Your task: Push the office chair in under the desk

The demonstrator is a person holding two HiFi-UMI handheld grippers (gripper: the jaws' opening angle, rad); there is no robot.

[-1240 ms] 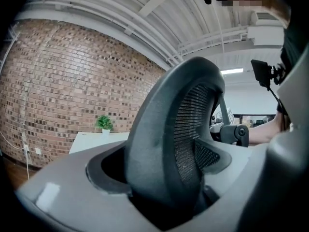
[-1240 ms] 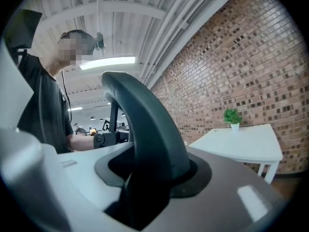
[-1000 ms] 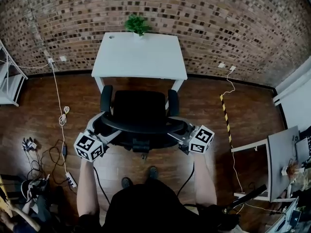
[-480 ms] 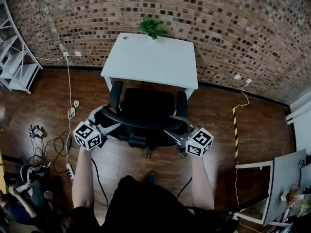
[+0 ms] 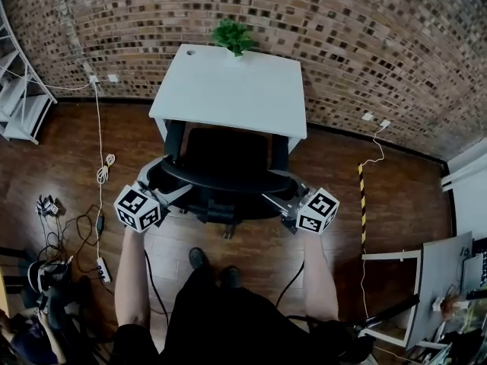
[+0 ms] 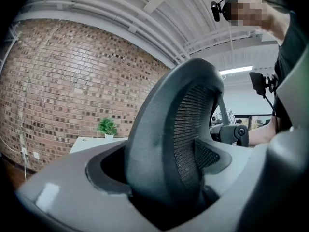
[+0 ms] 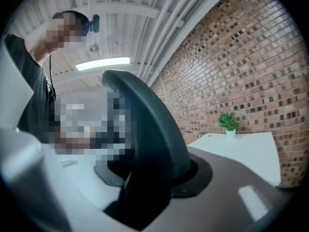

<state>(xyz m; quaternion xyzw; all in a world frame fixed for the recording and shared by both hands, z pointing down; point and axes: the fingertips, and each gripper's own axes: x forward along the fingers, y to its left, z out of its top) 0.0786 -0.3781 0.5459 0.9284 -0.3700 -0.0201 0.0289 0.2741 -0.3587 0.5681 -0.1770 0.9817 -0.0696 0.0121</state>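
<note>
The black office chair stands in front of the white desk, with the front of its seat and its armrests tucked under the desk's near edge. My left gripper is shut on the left end of the curved backrest. My right gripper is shut on its right end. In the left gripper view the mesh backrest fills the gap between the grey jaws. The right gripper view shows the backrest's edge wedged between the jaws too. The chair's base is mostly hidden under the seat.
A small potted plant sits at the desk's back edge against the brick wall. Cables and a power strip lie on the wood floor at left, near a white shelf. Yellow-black tape and another desk are at right.
The chair has rolled forward toward the desk; its seat front and armrests now reach under the desk edge. Both grippers went with it, still holding the backrest.
</note>
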